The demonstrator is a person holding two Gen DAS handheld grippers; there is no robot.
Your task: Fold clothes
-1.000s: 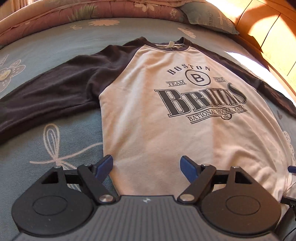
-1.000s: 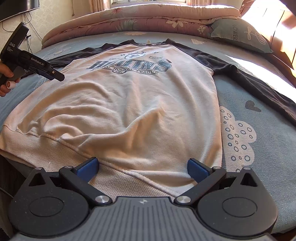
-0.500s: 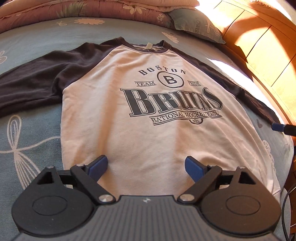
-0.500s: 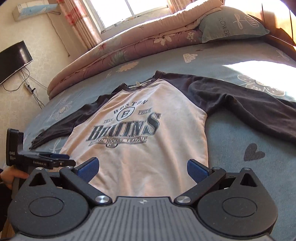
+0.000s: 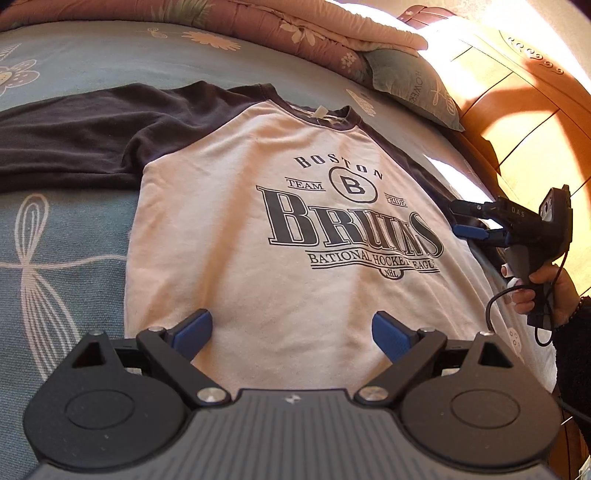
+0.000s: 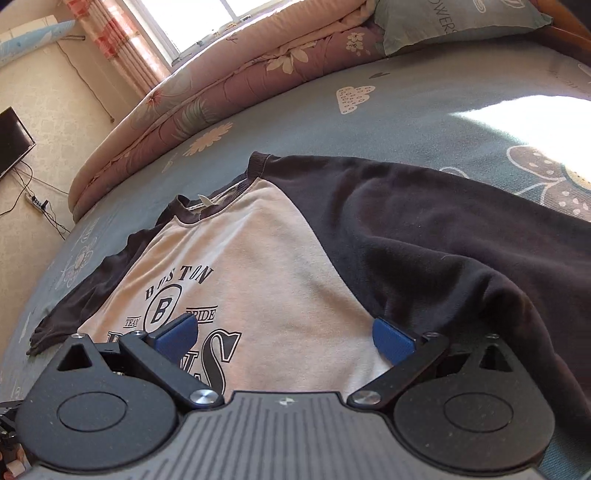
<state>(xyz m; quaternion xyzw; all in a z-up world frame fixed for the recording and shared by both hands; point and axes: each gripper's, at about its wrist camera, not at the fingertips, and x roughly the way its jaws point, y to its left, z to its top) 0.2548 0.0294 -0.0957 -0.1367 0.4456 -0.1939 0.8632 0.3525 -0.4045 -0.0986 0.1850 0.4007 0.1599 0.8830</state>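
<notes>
A white raglan shirt [image 5: 258, 258] with dark sleeves and a Boston Bruins print lies flat, front up, on the blue bedsheet [image 5: 66, 236]. My left gripper [image 5: 291, 330] hovers over the shirt's lower body; its jaws are opening and nothing is between them. In the right wrist view my right gripper [image 6: 284, 334] stands open low over the shirt [image 6: 266, 266], close to where the dark right sleeve [image 6: 461, 243] joins the body. The left wrist view shows that right gripper [image 5: 458, 219] at the shirt's right edge, held by a hand [image 5: 543, 291].
A rolled floral quilt [image 5: 295, 26] and a pillow [image 5: 410, 85] lie at the head of the bed by the wooden headboard [image 5: 517, 122]. The left sleeve [image 5: 74, 136] stretches out sideways. A television [image 6: 11, 144] and a power strip [image 6: 37, 201] are beyond the bed.
My right gripper moved from the hem up along the shirt's side to the right sleeve seam. The left gripper's jaws widened and its view rolled; the right gripper and hand came into its view.
</notes>
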